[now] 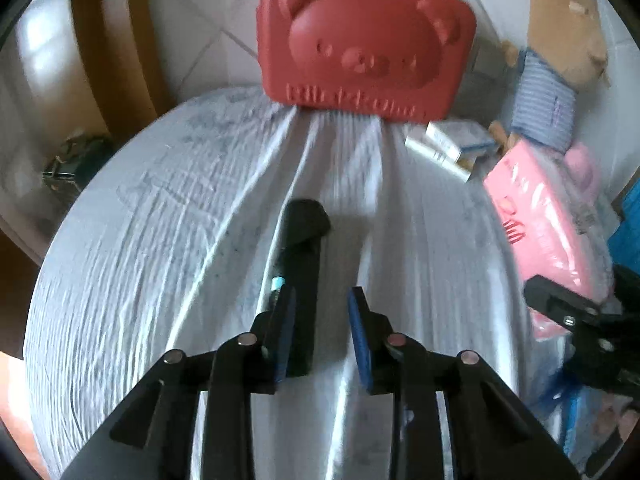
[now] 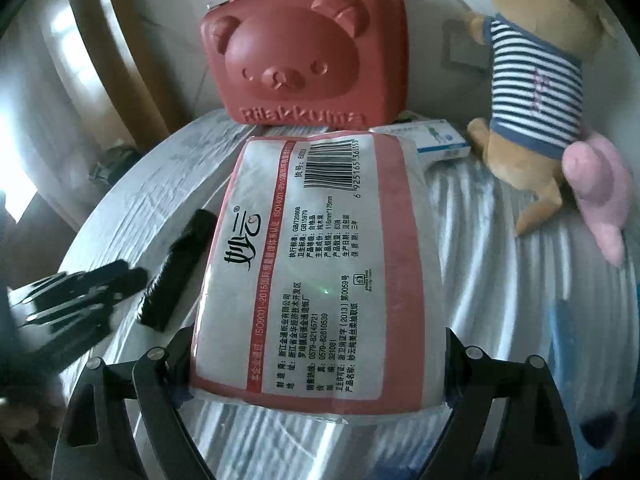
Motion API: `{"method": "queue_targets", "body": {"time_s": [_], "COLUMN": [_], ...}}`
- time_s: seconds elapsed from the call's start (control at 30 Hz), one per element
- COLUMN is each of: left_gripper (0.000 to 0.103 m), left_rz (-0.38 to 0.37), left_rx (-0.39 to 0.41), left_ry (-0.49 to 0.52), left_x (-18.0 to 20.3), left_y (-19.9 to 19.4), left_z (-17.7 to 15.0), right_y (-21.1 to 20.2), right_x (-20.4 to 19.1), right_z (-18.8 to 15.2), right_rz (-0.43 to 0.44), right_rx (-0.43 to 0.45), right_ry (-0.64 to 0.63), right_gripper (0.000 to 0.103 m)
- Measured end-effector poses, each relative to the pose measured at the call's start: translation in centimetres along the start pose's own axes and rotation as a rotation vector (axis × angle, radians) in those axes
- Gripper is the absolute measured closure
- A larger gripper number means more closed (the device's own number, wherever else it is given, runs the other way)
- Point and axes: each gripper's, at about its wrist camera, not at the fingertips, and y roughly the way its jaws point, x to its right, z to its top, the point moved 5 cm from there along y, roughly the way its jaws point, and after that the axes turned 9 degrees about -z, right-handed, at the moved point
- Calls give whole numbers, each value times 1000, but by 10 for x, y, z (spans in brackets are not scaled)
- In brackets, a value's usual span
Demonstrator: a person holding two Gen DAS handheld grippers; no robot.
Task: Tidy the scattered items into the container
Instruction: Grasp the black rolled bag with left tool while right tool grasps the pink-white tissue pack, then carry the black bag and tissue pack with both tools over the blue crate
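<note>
A: Left gripper (image 1: pixel 322 300)?
B: Jaws narrow, nothing pinched; black tool (image 1: pixel 298 280) lies beside its left pad on the cloth (image 1: pixel 140 240)

A: Right gripper (image 2: pixel 316 360)?
B: Wide, clamped on tissue pack (image 2: pixel 320 260), frame centre. Red case (image 2: pixel 304 52) shut, top centre

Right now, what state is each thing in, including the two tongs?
Red bear case: closed, standing upright.
Tissue pack: gripped by its sides.
Right tongs: closed on the tissue pack.
Left tongs: slightly open, nothing between them.
Black tool: lying flat, not held.
Small boxes: closed, lying beside the case.
Plush toy: propped upright at the back.
</note>
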Motion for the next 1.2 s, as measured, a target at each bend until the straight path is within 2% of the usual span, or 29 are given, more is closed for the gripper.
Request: {"method": "queue_targets", "body": {"time_s": [0.07, 0.13, 0.17, 0.27, 0.3, 0.33, 0.37, 0.43, 0.57, 0.73, 0.93, 1.07, 1.2], "left_gripper": [70, 36, 33, 35, 44, 64, 69, 69, 69, 69, 69, 69, 69], "left_rz": [11, 31, 44, 19, 15, 19, 33, 65, 58, -4, -14, 1, -24], "left_rx": [-33, -53, -55, -77, -77, -69, -64, -55, -1, 38, 74, 96, 129], "left_ry": [3, 3, 4, -1, 5, 16, 25, 40, 48, 8, 11, 8, 21], "left_x": [-7, -18, -23, -34, -35, -35, -34, -30, -21, -14, 1, 20, 46], "left_y": [17, 35, 42, 64, 68, 70, 70, 69, 46, -1, -45, -75, -105], "left_z": [1, 3, 4, 3, 3, 2, 1, -3, -4, -8, -24, -32, -38], "right_y": [0, 7, 12, 29, 35, 41, 46, 52, 40, 9, -39, -78, -119], "right_x": [-14, -22, -25, -30, -30, -31, -32, -35, -37, -33, -32, -25, -8], "right_z": [-2, -1, -1, -1, -3, -4, -5, -8, -11, -16, -25, -31, -38], "right_rz": [10, 10, 10, 4, 0, -5, -11, -19, -4, 18, 25, -12, -50], "right_rx": [-3, -12, -18, -43, -55, -68, -77, -92, -76, -40, 18, 64, 112], "right_ry": [-7, -19, -24, -33, -36, -40, -46, -57, -56, -43, -53, -50, -44], "right_gripper": [13, 13, 13, 13, 13, 13, 13, 13, 13, 13, 13, 13, 13]}}
